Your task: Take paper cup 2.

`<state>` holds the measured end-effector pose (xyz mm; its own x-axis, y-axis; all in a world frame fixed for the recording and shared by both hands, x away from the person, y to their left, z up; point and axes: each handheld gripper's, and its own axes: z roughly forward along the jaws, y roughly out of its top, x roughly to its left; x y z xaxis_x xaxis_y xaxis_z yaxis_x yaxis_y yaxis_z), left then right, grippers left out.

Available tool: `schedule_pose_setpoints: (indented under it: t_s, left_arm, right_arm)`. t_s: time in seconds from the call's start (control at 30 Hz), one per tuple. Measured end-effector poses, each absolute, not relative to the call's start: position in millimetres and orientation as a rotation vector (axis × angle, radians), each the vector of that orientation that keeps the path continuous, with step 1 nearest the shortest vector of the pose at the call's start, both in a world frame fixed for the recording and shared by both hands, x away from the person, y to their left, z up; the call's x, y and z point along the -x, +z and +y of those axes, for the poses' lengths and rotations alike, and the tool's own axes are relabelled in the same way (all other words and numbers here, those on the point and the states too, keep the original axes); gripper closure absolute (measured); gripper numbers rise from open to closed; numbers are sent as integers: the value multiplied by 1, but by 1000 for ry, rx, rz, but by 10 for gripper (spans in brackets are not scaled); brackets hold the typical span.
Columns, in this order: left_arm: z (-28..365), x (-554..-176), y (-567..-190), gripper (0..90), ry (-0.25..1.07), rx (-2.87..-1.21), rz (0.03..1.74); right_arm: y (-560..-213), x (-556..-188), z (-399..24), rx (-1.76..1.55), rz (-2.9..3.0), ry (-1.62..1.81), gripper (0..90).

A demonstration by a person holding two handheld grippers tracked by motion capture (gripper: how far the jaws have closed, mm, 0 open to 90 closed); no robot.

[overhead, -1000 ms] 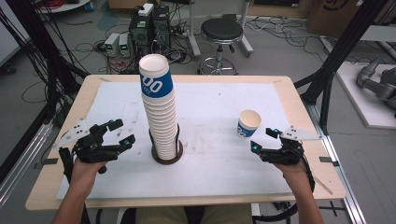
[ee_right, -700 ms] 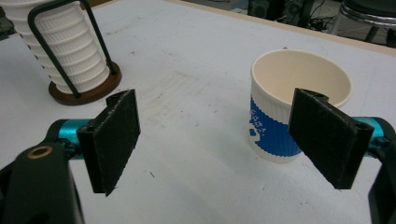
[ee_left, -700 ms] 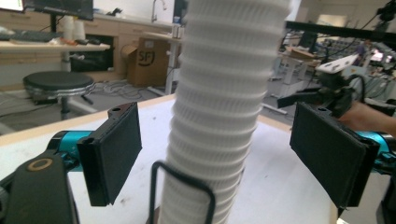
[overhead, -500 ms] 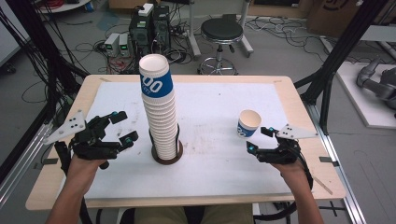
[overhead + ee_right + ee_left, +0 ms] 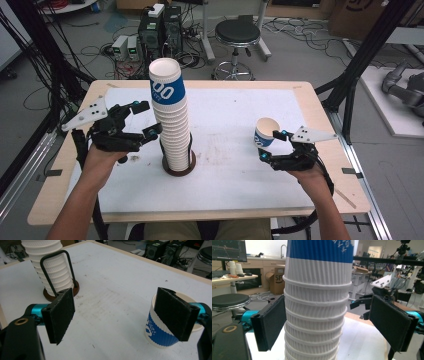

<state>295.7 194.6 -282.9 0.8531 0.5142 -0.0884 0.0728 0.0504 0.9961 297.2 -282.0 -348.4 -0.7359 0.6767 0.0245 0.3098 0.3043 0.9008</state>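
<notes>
A tall stack of white ribbed paper cups [image 5: 172, 125], the top one banded blue, stands in a brown round holder [image 5: 178, 167] at the table's middle. My left gripper [image 5: 150, 118] is raised beside the stack's left, open, its jaws having just been opening. In the left gripper view the stack [image 5: 317, 315] stands between the pads; the left pad [image 5: 272, 322] is at its side, the right pad [image 5: 390, 322] apart. A single blue-and-white cup [image 5: 265, 132] stands upright at the right. My right gripper [image 5: 272, 145] is open just before it; its right pad [image 5: 175, 312] overlaps the cup [image 5: 160, 335].
A white mat [image 5: 235, 110] covers the wooden table [image 5: 320, 200]. A black wire loop [image 5: 56, 270] rises from the holder against the stack. Behind the table stand a black stool [image 5: 237, 35] and computer boxes [image 5: 162, 25]. Black frame posts flank both sides.
My left gripper has risen and moved in toward the stack, with its jaws spread wider. My right gripper has lifted a little toward the single cup. Neither the cup nor the stack has moved.
</notes>
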Motion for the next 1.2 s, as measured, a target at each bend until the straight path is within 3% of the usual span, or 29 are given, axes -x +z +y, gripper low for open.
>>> schedule_pose_setpoints:
  t_s: [0.67,1.2]
  left_arm:
    - [172,-324,-275,135,362,-1559,485]
    - [169,-323,-274,151,376,-1578,487]
  right_arm:
    - [-306,-313,-252,-768,2317,1491,173]
    - [-263,-327,-216,-592,2415,1498,173]
